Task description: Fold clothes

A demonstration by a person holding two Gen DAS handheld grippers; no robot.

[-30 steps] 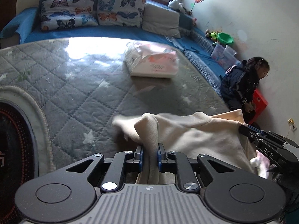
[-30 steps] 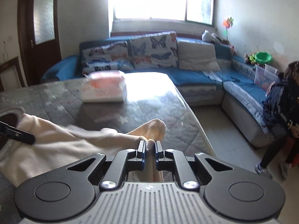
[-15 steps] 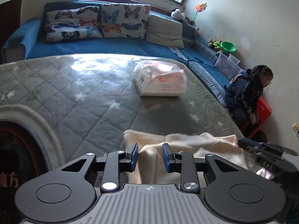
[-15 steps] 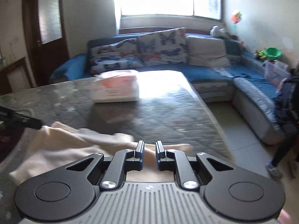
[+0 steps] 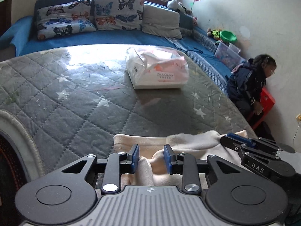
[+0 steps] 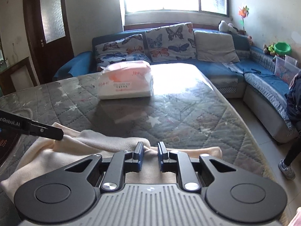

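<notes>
A cream garment lies on the grey quilted table at its near edge, partly folded with raised wrinkles. It also shows in the right wrist view. My left gripper is open just above the cloth, with a ridge of fabric between its jaws. My right gripper is open over the garment's right part. The right gripper shows at the right of the left wrist view; the left gripper's tip shows at the left of the right wrist view.
A white and pink plastic pack lies on the table further back. A blue corner sofa with butterfly cushions runs behind and to the right. A child crouches by the right wall. A dark round mat lies at the left.
Both grippers have opened and let go of the cream garment, which has dropped flat onto the table. Both have drawn back slightly from the cloth.
</notes>
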